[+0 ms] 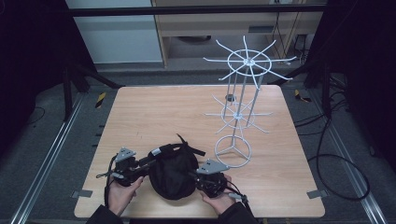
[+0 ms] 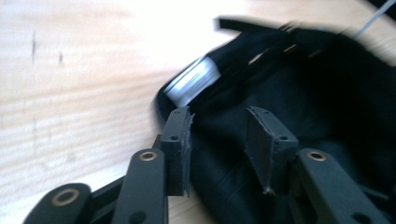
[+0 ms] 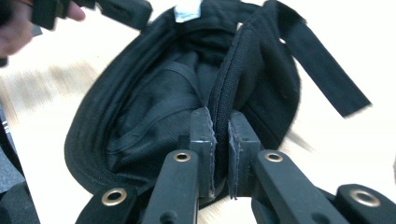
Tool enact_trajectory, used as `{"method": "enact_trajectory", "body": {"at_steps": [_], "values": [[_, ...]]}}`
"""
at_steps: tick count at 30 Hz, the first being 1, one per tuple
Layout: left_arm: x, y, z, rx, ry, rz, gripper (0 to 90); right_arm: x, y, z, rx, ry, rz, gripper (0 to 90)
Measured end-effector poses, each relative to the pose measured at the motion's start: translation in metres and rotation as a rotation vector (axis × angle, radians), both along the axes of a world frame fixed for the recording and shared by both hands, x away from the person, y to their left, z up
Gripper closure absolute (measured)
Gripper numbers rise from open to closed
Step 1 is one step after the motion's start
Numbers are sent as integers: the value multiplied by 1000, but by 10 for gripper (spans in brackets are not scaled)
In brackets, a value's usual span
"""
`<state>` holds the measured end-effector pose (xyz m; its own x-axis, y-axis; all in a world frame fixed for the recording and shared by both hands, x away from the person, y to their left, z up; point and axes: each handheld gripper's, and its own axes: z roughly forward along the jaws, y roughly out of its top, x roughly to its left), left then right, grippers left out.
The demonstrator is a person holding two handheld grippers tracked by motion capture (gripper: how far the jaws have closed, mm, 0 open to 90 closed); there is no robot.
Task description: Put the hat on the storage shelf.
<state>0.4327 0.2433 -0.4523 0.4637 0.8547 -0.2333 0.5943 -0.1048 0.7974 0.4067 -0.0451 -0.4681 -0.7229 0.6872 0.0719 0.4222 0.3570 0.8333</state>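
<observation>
I can't read any writing from here. The black cap has a small white tag sewn at its inner rim (it also shows as a blurred white patch in the left gripper view), but no letters or numbers can be made out on it.

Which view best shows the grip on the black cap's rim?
The right gripper view: the right gripper pinches the black cap by its rim, inside up. The high view gives the cap as a dark mound between both grippers. The left gripper view shows blurred fabric behind open jaws.
</observation>
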Motion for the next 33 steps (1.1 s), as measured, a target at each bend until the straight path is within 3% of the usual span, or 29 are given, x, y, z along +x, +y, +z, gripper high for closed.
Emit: {"method": "enact_trajectory", "body": {"at_steps": [5,8,13,20,27,33], "values": [[-5,-18,13,-55,-36,-78,526,0,2,-4,-2,8,6,814],[-5,-34,17,-63,-44,-114,506,0,2,-5,2,10,7,810],[4,-58,15,-60,-32,-133,456,0,2,-6,2,12,7,807],[13,-76,13,-60,-25,-135,395,0,2,-6,2,8,13,806],[18,-94,4,-18,27,-129,367,-1,4,-7,7,3,36,804],[24,-95,0,-33,90,-113,497,-2,6,-9,-8,12,50,798]]}}
